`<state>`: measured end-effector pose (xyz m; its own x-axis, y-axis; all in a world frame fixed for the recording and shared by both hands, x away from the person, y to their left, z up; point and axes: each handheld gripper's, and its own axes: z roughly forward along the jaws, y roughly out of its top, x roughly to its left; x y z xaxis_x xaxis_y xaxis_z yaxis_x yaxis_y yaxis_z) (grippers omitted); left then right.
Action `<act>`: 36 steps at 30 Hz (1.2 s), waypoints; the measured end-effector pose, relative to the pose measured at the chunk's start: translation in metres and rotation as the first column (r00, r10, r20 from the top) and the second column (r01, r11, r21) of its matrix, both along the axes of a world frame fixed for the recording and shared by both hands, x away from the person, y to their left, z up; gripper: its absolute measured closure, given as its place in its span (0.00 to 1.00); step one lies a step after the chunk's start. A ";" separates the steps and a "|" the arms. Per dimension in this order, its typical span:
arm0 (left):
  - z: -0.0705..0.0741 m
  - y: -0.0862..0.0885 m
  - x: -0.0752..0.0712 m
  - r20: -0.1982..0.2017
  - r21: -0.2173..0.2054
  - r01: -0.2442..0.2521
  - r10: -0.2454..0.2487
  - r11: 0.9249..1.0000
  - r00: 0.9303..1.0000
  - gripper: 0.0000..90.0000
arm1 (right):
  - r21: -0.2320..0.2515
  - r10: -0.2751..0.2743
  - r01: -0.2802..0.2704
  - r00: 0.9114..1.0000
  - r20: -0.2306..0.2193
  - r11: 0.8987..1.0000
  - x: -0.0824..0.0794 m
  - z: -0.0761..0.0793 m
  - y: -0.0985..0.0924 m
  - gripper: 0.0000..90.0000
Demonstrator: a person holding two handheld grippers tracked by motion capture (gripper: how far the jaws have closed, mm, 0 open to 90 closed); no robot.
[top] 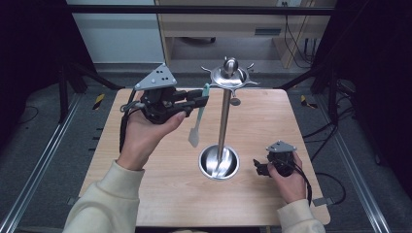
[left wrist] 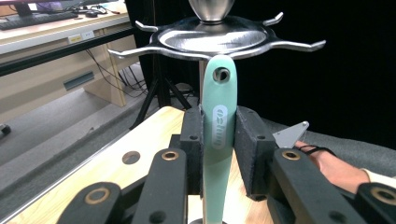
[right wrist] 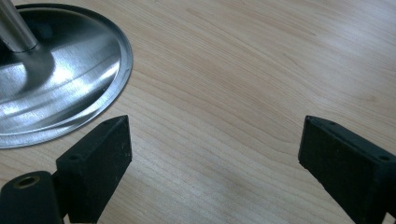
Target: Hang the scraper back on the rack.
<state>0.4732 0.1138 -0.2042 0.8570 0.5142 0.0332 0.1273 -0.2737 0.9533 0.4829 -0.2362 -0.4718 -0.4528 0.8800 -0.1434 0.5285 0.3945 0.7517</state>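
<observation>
A steel utensil stand (top: 223,111) with a round base (top: 219,162) and a hooked top disc (top: 230,76) rises from the middle of the table. My left gripper (top: 201,99) is shut on the mint-green handle of a spatula (top: 198,116), whose pale blade hangs down left of the pole. In the left gripper view the handle (left wrist: 218,135) stands upright between the pads, its hole (left wrist: 221,74) just below the disc's hooks (left wrist: 215,41). My right gripper (top: 260,167) rests low at the table's right, open with nothing between its fingers (right wrist: 95,165), beside the base (right wrist: 60,88).
The wooden table (top: 160,189) ends near the person's sleeves at the front. Dark floor, metal rails and a frame surround it. A wooden bench and cables stand behind the stand at the back.
</observation>
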 end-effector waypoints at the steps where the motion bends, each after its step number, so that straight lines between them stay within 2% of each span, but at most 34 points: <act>1: 0.000 -0.001 0.001 0.002 0.000 0.000 0.000 1.000 1.000 0.82 | 0.000 0.000 0.000 1.000 0.000 1.000 0.000 0.000 0.000 0.11; 10: -0.003 -0.009 0.006 0.006 -0.021 0.003 -0.003 1.000 1.000 0.82 | 0.000 0.004 -0.004 1.000 -0.001 1.000 0.000 0.000 0.000 0.11; 16: -0.003 -0.010 0.005 0.021 -0.010 -0.005 0.005 1.000 1.000 0.82 | 0.002 0.005 -0.005 1.000 -0.002 1.000 0.001 0.000 -0.001 0.11; 26: -0.004 -0.011 0.005 0.011 -0.023 -0.009 0.009 1.000 1.000 0.80 | 0.001 -0.001 0.001 1.000 -0.003 1.000 0.000 0.000 0.000 0.11; 30: -0.004 -0.010 0.005 0.014 -0.023 -0.015 0.015 1.000 1.000 0.77 | 0.001 0.005 -0.005 1.000 0.004 1.000 0.000 0.001 -0.001 0.11; 32: -0.004 -0.010 0.004 0.022 -0.024 -0.028 0.028 0.999 0.999 0.71 | 0.003 0.002 -0.002 1.000 0.002 1.000 0.000 0.001 -0.001 0.11; 34: -0.005 -0.009 0.002 0.035 -0.007 -0.047 0.047 0.999 0.998 0.64 | 0.004 0.001 -0.001 1.000 0.000 1.000 0.000 0.001 -0.001 0.11; 36: -0.007 -0.008 -0.002 0.049 0.009 -0.066 0.065 0.998 0.997 0.52 | 0.003 -0.001 0.001 1.000 -0.003 1.000 0.000 0.001 0.000 0.11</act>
<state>0.4717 0.1057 -0.2107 0.8187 0.5687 0.0795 0.0992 -0.2764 0.9559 0.4832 -0.2366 -0.4712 -0.4525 0.8808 -0.1394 0.5312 0.3918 0.7512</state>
